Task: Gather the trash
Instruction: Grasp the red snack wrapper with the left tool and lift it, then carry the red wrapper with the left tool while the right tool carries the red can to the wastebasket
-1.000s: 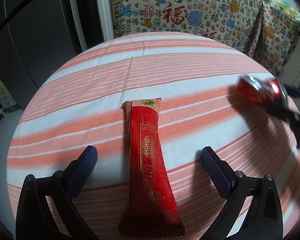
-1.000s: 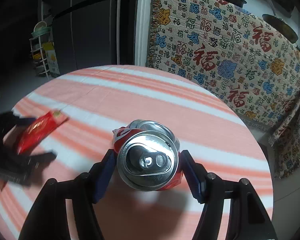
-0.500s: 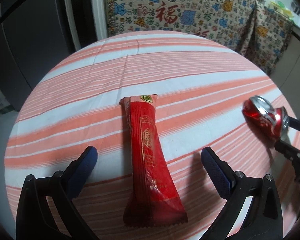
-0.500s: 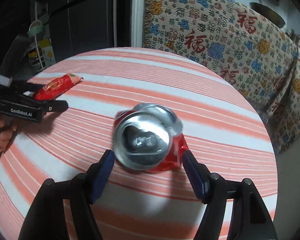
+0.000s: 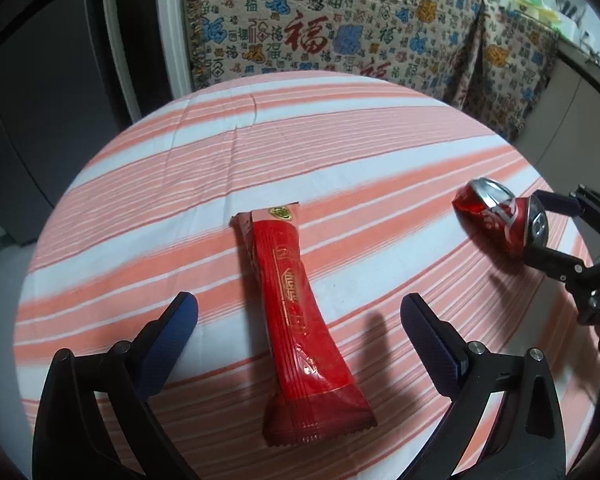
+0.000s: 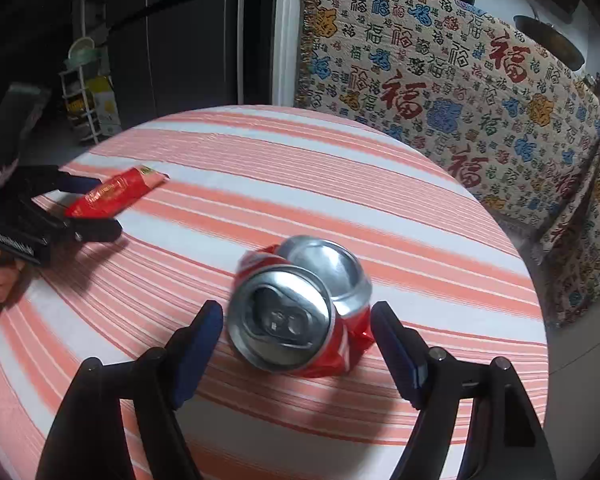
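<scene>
Two pieces of trash lie on the striped table (image 5: pixel 220 168), each framed by a gripper with nothing held yet. Nearest in the left view, the left gripper (image 5: pixel 298 320) is spread wide, its pads well clear on both sides of the red wrapper (image 5: pixel 300 312), which lies flat with its crimped end toward the camera. In the right view, the right gripper (image 6: pixel 296 334) stands open around the crushed can (image 6: pixel 296 312), lying on its side, lid toward the lens, with small gaps at each pad. Judging risks: the flat wrapper may slide or buckle under closing pads, since little of it rises off the cloth; the dented can could roll or squirt out if pinched off-centre. Beyond hangs a patterned cloth (image 6: pixel 460 92)
</scene>
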Available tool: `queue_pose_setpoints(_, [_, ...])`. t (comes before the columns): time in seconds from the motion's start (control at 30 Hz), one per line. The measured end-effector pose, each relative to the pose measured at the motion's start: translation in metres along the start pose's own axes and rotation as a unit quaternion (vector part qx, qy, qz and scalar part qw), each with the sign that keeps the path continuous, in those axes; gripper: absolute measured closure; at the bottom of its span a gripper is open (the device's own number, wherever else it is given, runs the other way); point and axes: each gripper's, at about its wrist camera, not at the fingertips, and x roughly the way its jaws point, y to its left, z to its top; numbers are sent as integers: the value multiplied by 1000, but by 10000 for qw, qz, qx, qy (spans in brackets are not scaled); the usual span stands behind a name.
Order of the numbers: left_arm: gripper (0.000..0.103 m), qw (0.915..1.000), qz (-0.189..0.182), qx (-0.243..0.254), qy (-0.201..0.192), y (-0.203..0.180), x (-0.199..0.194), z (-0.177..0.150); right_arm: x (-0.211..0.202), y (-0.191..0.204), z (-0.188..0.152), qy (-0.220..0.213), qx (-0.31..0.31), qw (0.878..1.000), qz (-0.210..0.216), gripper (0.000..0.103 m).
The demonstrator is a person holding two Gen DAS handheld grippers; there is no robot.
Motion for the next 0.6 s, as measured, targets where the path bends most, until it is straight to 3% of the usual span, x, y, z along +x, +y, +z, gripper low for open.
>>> queue_pose_setpoints(0.1, [11, 9999, 17, -106, 67, 3, 5, 2, 0, 3, 2, -12, -60, 10000, 37, 25])
queue_pose_setpoints(0.13, [30, 9999, 17, -101, 78, 3, 5, 1, 3, 4, 2, -3, -80, 10000, 31, 26])
queue_pose_setpoints(0.17, [53, 9999, -30, -75, 85, 4, 5, 0, 5, 6, 2, 31, -60, 10000, 48, 43])
queue_pose_setpoints(0.2, [65, 10000, -35, -61, 51, 4, 4, 0, 7, 6, 2, 75, -36, 10000, -7, 43])
queue_pose_setpoints(0.23, [84, 9999, -74, -87, 27, 6, 3, 0, 5, 7, 2, 61, 11, 9999, -94, 43])
queue_pose_setpoints(0.43, [90, 9974, -478, -499, -211, 11, -10, 1, -18, -6, -2, -120, 443, 9989, -114, 44])
queue_pose_setpoints(0.6, [91, 9953, -803, -427, -337, -25, -22, 6, -46, -25, -3, -183, 674, 9976, 19, 44])
